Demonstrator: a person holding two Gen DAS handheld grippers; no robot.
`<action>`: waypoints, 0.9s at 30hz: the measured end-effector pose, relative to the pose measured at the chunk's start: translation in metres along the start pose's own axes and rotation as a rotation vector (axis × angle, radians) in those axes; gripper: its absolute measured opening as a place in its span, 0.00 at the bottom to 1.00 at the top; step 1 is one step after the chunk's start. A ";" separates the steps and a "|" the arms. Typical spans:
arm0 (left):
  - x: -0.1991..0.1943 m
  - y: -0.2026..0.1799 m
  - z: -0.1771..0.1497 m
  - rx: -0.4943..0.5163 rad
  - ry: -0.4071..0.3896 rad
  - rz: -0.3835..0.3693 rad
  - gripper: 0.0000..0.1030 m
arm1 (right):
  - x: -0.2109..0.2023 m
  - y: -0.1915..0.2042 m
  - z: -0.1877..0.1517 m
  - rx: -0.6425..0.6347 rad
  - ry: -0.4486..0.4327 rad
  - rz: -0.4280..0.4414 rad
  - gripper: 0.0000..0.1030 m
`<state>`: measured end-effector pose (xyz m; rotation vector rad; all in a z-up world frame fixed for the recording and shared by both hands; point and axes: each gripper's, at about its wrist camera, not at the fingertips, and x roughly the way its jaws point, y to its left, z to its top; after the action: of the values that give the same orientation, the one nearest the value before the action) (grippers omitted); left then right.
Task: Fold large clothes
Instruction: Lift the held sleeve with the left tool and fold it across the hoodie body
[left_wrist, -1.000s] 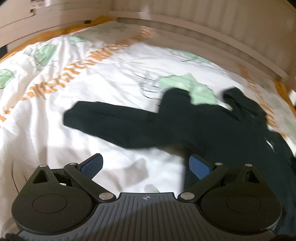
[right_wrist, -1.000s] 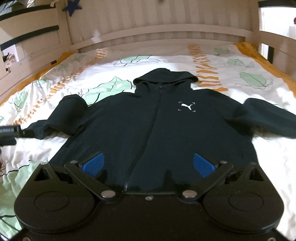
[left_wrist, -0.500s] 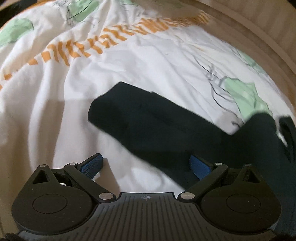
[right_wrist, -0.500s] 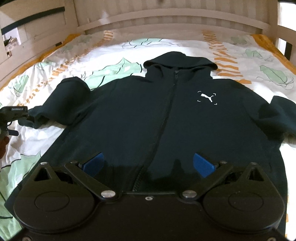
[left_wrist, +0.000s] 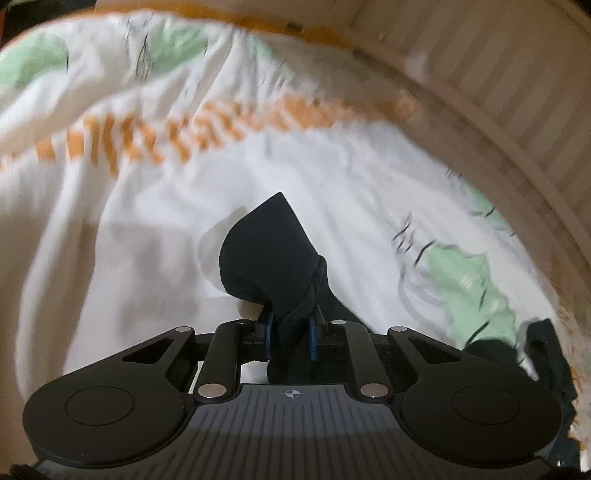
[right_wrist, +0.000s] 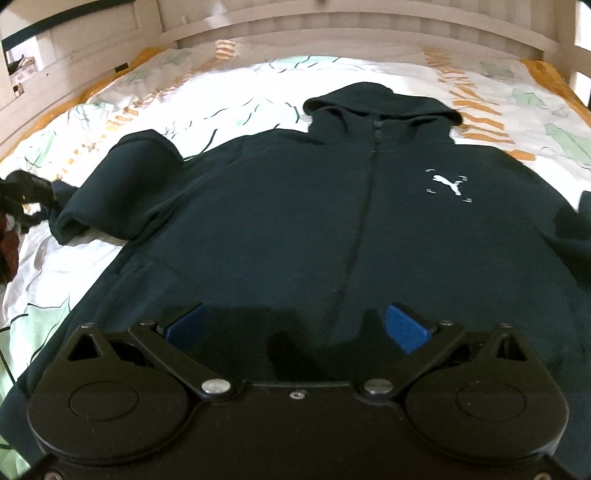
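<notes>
My left hand-held gripper (left_wrist: 290, 338) clamped tight on sleeve cuff (left_wrist: 267, 254), blue pads pinching dark fabric, cuff bunched above bedsheet (left_wrist: 110, 258). My right hand-held gripper (right_wrist: 295, 325) spread wide, gripping nothing, low over hem of hoodie (right_wrist: 295, 229). Hoodie spread flat, front up, zipped, on bed; hood (right_wrist: 380, 101) toward headboard (right_wrist: 332, 33).

The hoodie (right_wrist: 295, 221) lies front-up on the bedsheet (right_wrist: 258, 81), hood (right_wrist: 380, 103) toward the headboard (right_wrist: 332, 26); its left-hand sleeve (right_wrist: 122, 184) doubles back beside the body; the left gripper (left_wrist: 290, 334) sits at that sleeve's cuff (left_wrist: 266, 251), pinching it; the right gripper (right_wrist: 295, 326) hangs over the hem, fingers apart.
</notes>
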<state>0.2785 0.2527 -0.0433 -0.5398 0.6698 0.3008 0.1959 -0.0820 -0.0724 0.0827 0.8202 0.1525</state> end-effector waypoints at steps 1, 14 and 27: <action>-0.007 -0.006 0.003 0.016 -0.032 -0.006 0.16 | 0.004 0.003 0.003 0.001 -0.002 0.008 0.99; -0.062 -0.055 0.022 0.113 -0.249 -0.129 0.16 | 0.081 0.068 0.075 -0.107 -0.123 0.042 0.99; -0.062 -0.053 0.018 0.114 -0.257 -0.154 0.16 | 0.136 0.096 0.076 -0.219 -0.047 0.003 0.99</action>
<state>0.2644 0.2134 0.0294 -0.4323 0.3917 0.1816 0.3330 0.0340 -0.1065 -0.1182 0.7526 0.2414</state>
